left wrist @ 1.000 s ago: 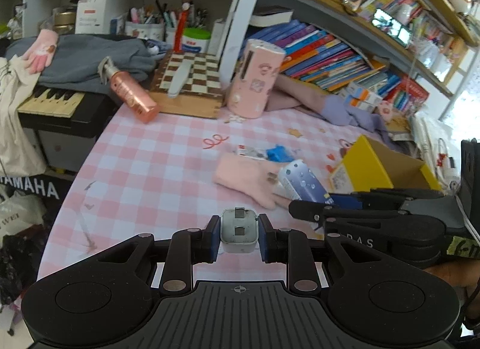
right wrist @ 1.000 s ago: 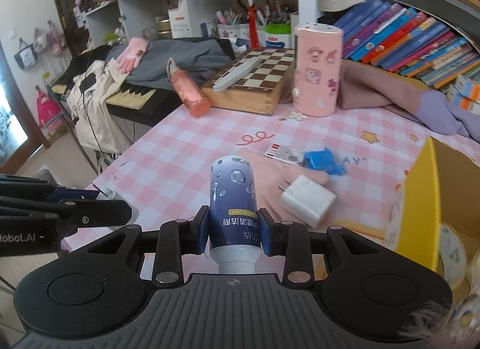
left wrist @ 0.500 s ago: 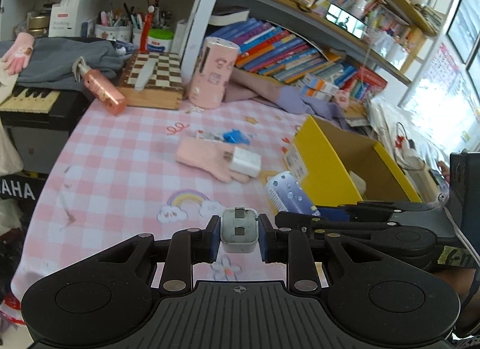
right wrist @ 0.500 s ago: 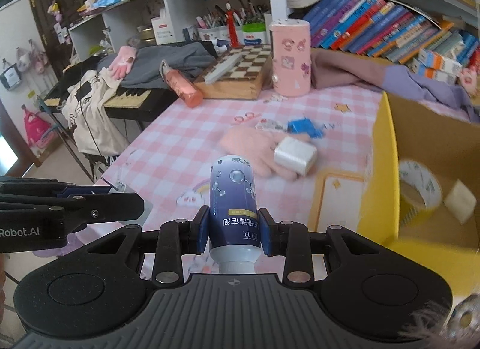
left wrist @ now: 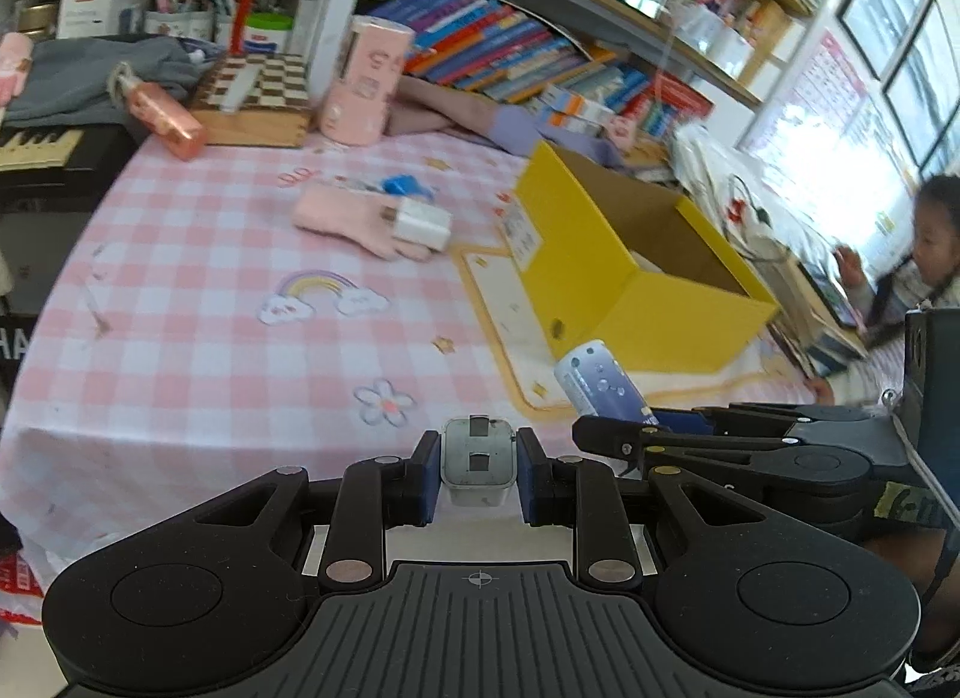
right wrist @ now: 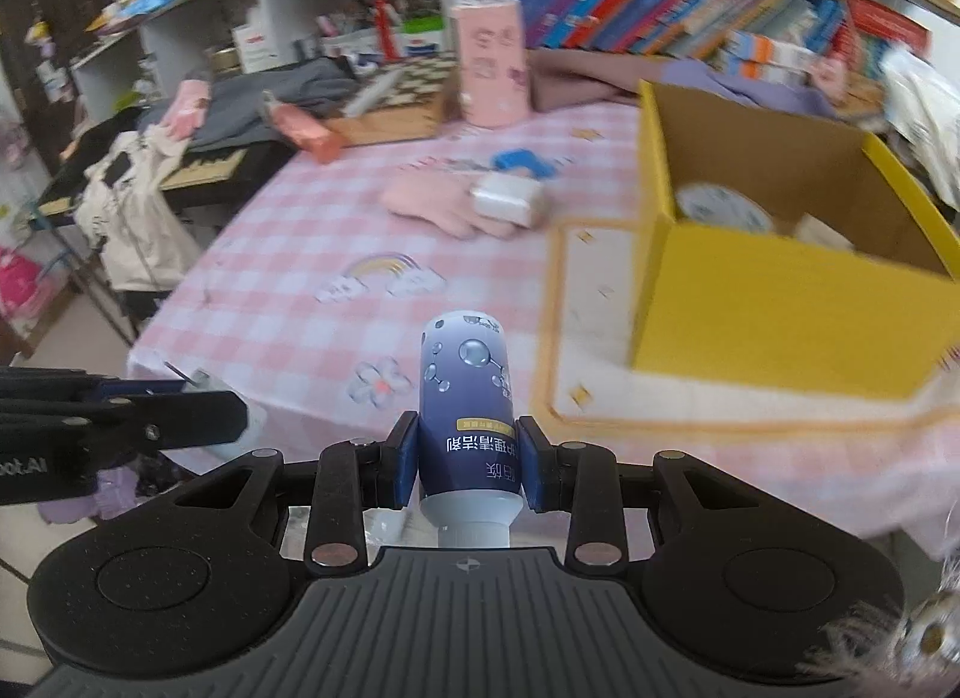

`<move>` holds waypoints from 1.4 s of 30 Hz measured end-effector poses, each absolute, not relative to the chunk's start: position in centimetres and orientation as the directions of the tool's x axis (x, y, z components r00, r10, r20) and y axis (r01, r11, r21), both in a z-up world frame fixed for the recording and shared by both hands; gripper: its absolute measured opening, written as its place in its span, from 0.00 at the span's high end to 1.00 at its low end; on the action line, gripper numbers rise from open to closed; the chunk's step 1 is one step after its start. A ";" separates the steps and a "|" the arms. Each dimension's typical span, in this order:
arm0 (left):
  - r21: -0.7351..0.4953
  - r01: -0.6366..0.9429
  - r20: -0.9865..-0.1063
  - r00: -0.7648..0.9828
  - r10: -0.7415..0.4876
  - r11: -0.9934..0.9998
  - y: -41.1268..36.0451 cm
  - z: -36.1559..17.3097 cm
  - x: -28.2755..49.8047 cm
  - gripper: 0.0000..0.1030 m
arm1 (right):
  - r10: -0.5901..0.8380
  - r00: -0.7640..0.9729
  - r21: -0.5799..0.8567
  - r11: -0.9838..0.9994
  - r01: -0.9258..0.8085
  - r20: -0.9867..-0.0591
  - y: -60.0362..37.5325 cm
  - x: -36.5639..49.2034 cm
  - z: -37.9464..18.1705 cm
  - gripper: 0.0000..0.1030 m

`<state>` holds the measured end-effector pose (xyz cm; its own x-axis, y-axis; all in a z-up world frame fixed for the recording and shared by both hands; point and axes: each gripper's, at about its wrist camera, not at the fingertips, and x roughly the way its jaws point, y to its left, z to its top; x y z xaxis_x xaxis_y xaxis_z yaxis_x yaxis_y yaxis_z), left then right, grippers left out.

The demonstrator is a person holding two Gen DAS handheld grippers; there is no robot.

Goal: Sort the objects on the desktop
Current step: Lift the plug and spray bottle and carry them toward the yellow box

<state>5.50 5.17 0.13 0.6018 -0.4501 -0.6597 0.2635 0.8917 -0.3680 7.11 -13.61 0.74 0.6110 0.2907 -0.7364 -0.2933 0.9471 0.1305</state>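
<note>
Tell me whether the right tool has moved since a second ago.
Yes. The right tool, shut on the blue bottle, has swung toward the yellow box, now far nearer in its view.

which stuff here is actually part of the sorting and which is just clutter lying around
Part of the job:
- left gripper, shut on a grey plug adapter
- right gripper, shut on a blue bottle
- yellow box
- white charger on the pink glove
- blue clip

Lying about:
- chessboard
- pink canister
- books
- grey cloth
</note>
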 end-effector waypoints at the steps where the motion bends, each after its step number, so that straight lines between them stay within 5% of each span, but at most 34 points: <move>1: -0.367 0.279 -0.660 0.595 -0.459 0.888 4.8 0.1 5.4 0.77 | 0.279 0.612 0.134 0.953 -0.273 -0.740 -14.1 6.6 0.6 0.70; 28: -0.374 0.583 -0.647 0.394 -0.653 0.722 -5.7 0.1 6.1 0.77 | 0.016 0.648 0.139 0.981 0.139 -0.762 -25.0 -0.7 0.5 0.70; 42: -0.371 0.603 -0.639 0.386 -0.665 0.706 -9.0 0.9 8.0 0.76 | 0.003 0.646 0.143 0.976 0.165 -0.763 -28.3 0.7 0.4 0.70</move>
